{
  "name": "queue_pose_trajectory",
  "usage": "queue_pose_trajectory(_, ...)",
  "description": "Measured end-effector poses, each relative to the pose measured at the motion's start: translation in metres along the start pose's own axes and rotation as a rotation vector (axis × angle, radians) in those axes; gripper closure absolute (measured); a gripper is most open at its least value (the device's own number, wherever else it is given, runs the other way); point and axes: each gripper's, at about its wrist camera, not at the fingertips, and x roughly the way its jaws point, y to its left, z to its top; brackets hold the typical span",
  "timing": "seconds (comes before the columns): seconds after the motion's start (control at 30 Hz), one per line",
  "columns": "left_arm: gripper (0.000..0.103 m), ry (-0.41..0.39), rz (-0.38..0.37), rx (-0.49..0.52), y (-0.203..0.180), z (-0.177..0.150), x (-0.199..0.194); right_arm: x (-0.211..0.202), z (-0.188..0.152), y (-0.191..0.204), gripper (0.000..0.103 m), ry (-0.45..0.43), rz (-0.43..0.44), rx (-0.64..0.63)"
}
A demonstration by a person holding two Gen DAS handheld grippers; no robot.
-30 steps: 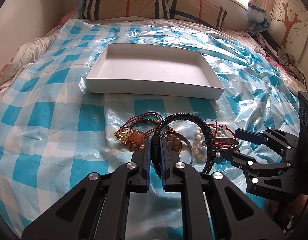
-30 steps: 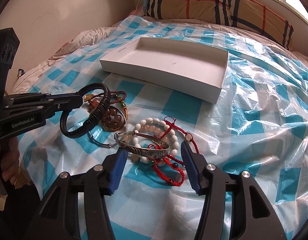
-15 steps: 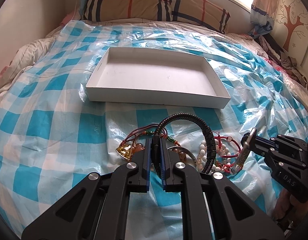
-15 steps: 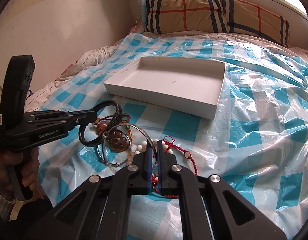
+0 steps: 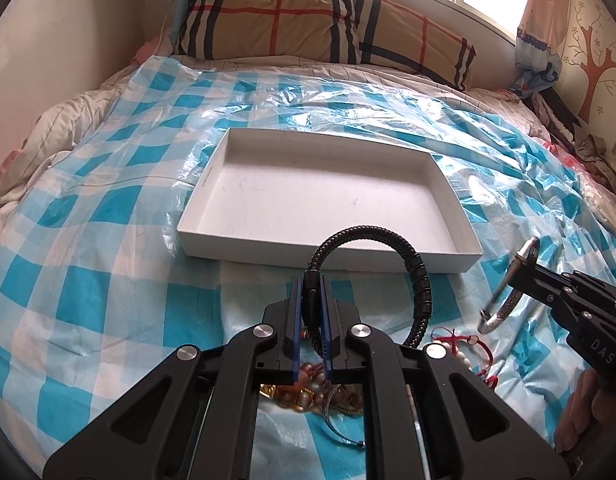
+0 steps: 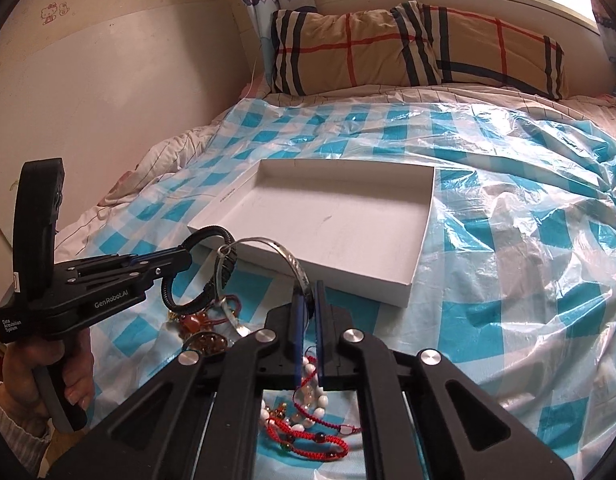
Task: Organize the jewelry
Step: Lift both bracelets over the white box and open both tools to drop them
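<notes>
Black braided bracelet (image 5: 417, 280) pinched in the left hand-held gripper (image 5: 311, 292), silver bangle (image 6: 286, 258) clamped in the right hand-held gripper (image 6: 306, 300), both raised before the white box (image 5: 327, 256).

2 wrist fisheyes, low and near over the bed, both facing the pillow (image 5: 327, 24), left view angled rightward, right view leftward, sharing the white tray (image 5: 463, 256), checkered sheet (image 6: 507, 300) and jewelry pile (image 6: 308, 420).

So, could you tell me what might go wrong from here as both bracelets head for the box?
The left tool pinches the black bracelet by one end only, so it might swing or slip. The silver bangle in the right tool overlaps it, so they could snag before reaching the white box.
</notes>
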Motion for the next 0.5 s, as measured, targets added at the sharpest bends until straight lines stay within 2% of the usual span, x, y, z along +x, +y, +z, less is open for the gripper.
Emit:
queue_pose_trajectory(0.23,0.095,-0.038,0.040,-0.042,0.003,0.034,0.024,0.019,0.037,-0.011,0.098,-0.069,-0.039,0.004)
queue_pose_trajectory(0.33,0.093,-0.025,0.063,-0.054,0.003,0.045,0.037,0.034,0.052,-0.017,0.097,-0.079,-0.084,0.007)
queue_pose_trajectory(0.37,0.090,-0.020,0.071,-0.053,0.003,0.047,0.040,0.042,0.055,-0.021,0.094,-0.057,-0.094,0.016)
queue_pose_trajectory(0.4,0.089,-0.021,0.084,-0.054,0.003,0.048,0.040,0.047,0.055,-0.025,0.077,-0.041,-0.098,0.028)
queue_pose_trajectory(0.43,0.089,-0.021,0.083,-0.056,0.004,0.049,0.040,0.049,0.055,-0.028,0.069,-0.039,-0.102,0.032)
queue_pose_trajectory(0.5,0.087,-0.027,0.080,-0.056,0.003,0.048,0.034,0.044,0.052,-0.029,0.067,-0.042,-0.108,0.033)
